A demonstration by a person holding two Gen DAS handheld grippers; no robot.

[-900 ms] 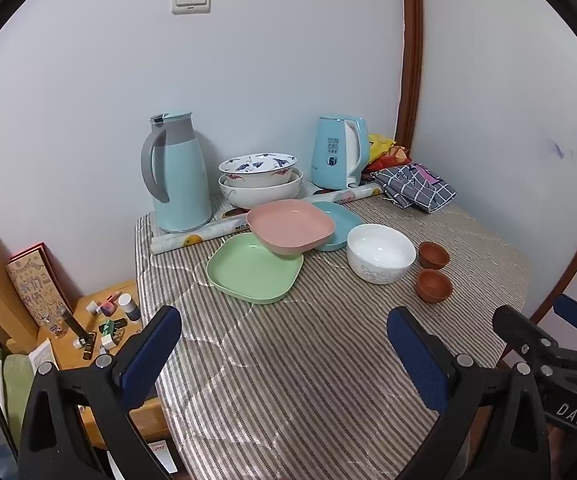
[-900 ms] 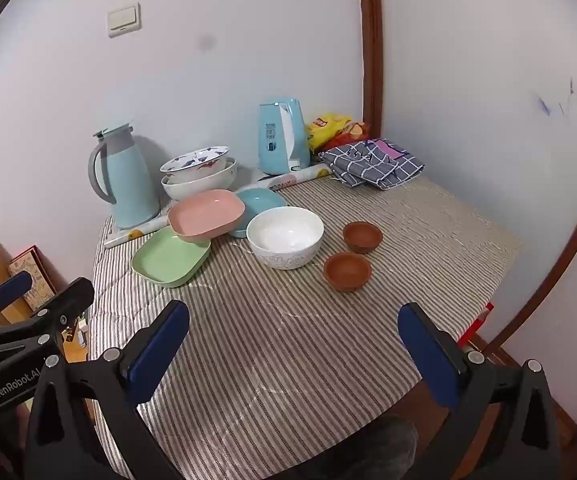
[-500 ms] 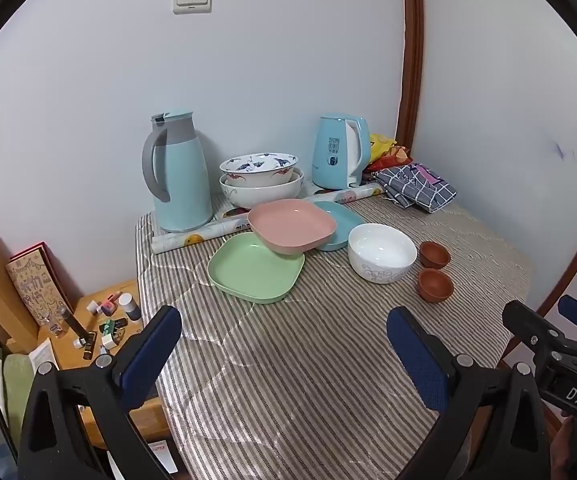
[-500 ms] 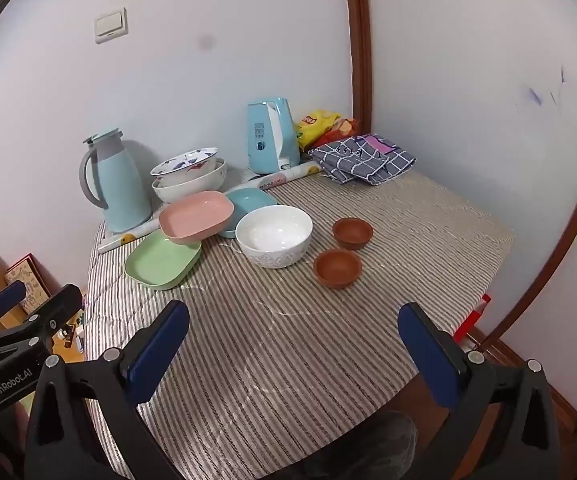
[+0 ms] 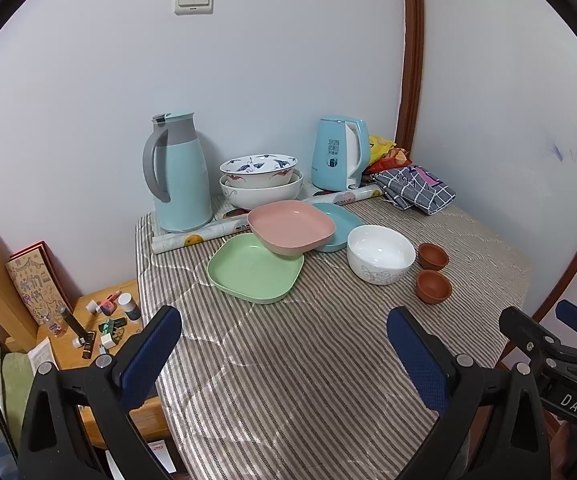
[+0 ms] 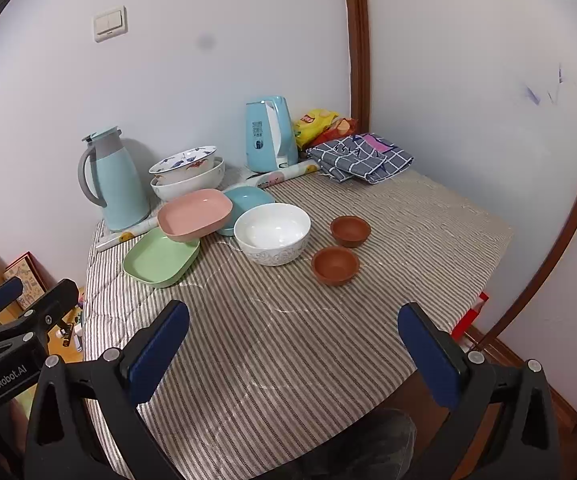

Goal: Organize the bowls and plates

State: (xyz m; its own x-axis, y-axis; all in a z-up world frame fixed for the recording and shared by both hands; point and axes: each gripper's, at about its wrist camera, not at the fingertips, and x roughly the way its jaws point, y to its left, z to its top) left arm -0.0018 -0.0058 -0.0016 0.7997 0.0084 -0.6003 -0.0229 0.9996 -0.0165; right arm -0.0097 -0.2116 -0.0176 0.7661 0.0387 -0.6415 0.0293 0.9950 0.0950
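Together, my left gripper (image 5: 284,344) and my right gripper (image 6: 294,340) hung above the near edge of the striped surface (image 6: 288,340), both with jaws spread wide and nothing between them.

I took the white bowl (image 6: 272,233) as my landmark. Just left of it lay the blue plate (image 6: 248,200), and over that plate's left side leaned the pink plate (image 6: 194,218), tilted, its lower edge propped on the green plate (image 6: 160,258). That green plate lay flat, further left of the white bowl and nearer to me. Right of the white bowl stood two small brown bowls: the nearer brown bowl (image 6: 335,265) close by its right side, the farther brown bowl (image 6: 350,230) just behind that one. Beyond the white bowl, by the wall, a patterned bowl (image 5: 258,168) was nested in a larger white bowl (image 5: 262,192). Left of that stack stood a pale blue flask (image 5: 178,174); right of it stood a blue kettle (image 5: 340,154). A checked cloth (image 6: 362,158) lay behind the white bowl towards the corner, well apart from it.
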